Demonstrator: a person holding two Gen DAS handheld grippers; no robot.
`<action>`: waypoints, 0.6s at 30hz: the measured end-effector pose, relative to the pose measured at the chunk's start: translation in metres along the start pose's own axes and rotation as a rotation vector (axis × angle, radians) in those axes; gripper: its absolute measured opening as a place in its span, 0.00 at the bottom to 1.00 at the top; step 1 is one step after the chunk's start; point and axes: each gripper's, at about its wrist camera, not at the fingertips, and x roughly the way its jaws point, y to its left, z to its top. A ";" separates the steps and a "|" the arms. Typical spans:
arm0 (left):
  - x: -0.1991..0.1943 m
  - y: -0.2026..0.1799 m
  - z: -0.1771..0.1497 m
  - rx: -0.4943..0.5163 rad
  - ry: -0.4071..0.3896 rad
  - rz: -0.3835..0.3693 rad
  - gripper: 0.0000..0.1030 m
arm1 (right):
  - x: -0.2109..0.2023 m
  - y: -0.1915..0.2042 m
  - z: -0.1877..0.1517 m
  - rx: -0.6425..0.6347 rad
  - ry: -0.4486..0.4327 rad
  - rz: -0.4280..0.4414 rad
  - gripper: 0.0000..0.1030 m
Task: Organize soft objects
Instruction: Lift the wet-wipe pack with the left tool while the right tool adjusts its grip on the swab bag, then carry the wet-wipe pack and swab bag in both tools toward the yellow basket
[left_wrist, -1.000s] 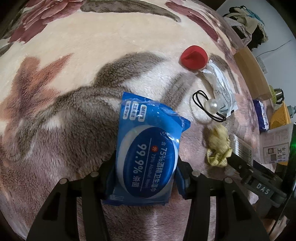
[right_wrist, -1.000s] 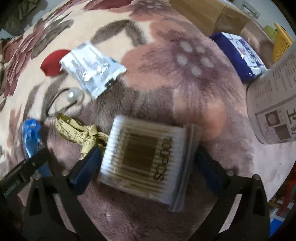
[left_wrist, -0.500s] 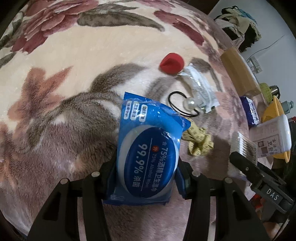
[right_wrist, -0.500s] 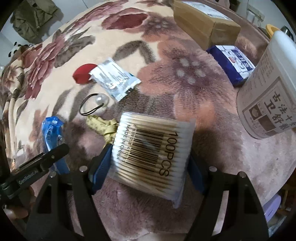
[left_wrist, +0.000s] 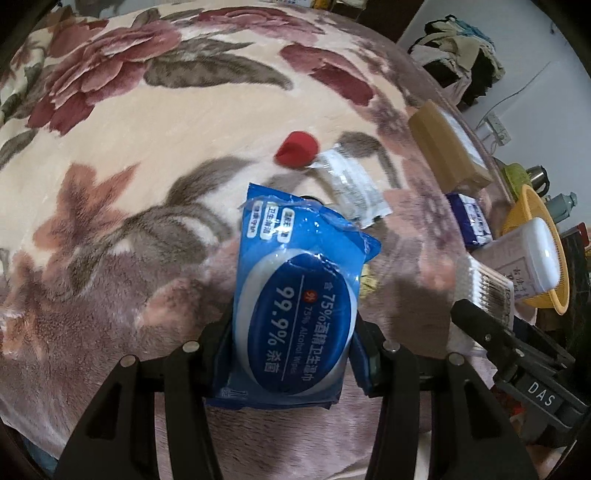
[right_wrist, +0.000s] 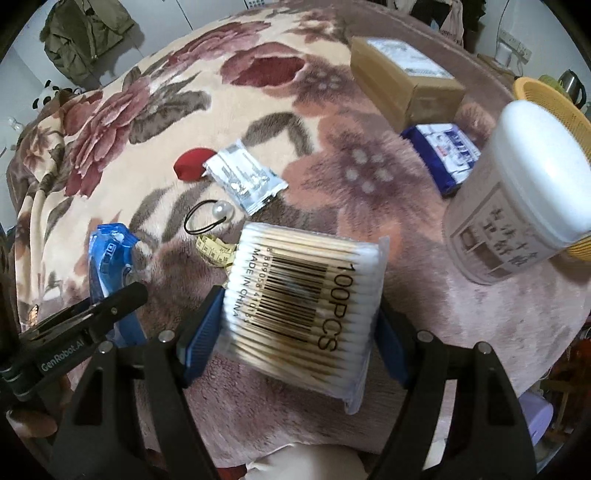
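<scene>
My left gripper (left_wrist: 293, 341) is shut on a blue pack of alcohol wipes (left_wrist: 295, 295) and holds it above the flowered blanket (left_wrist: 147, 147). My right gripper (right_wrist: 295, 325) is shut on a clear pack of cotton swabs (right_wrist: 306, 306), also held above the blanket. The swab pack shows at the right of the left wrist view (left_wrist: 484, 291), and the wipes pack at the left of the right wrist view (right_wrist: 110, 258). A red soft piece (right_wrist: 192, 168), a silver sachet (right_wrist: 245, 182), a black hair tie with a pearl (right_wrist: 210, 218) and a yellow tape measure (right_wrist: 216, 249) lie on the blanket ahead.
A white jar with printed label (right_wrist: 517, 192) stands at the right, in front of a yellow basket (right_wrist: 550, 99). A dark blue tissue pack (right_wrist: 445, 151) and a cardboard box (right_wrist: 406, 83) lie beyond. Clothes hang at the back.
Both grippers have risen and drawn back with their packs; more of the blanket and the far objects has come into view. The jaws have stayed shut.
</scene>
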 end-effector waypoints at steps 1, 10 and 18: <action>-0.002 -0.005 0.000 0.007 -0.004 -0.003 0.52 | -0.004 -0.002 0.000 0.002 -0.006 -0.001 0.74; -0.003 -0.040 -0.001 0.049 -0.009 -0.013 0.52 | -0.026 -0.024 0.001 0.019 -0.039 -0.012 0.74; -0.001 -0.067 -0.003 0.086 -0.008 -0.019 0.52 | -0.034 -0.041 0.001 0.034 -0.049 -0.009 0.74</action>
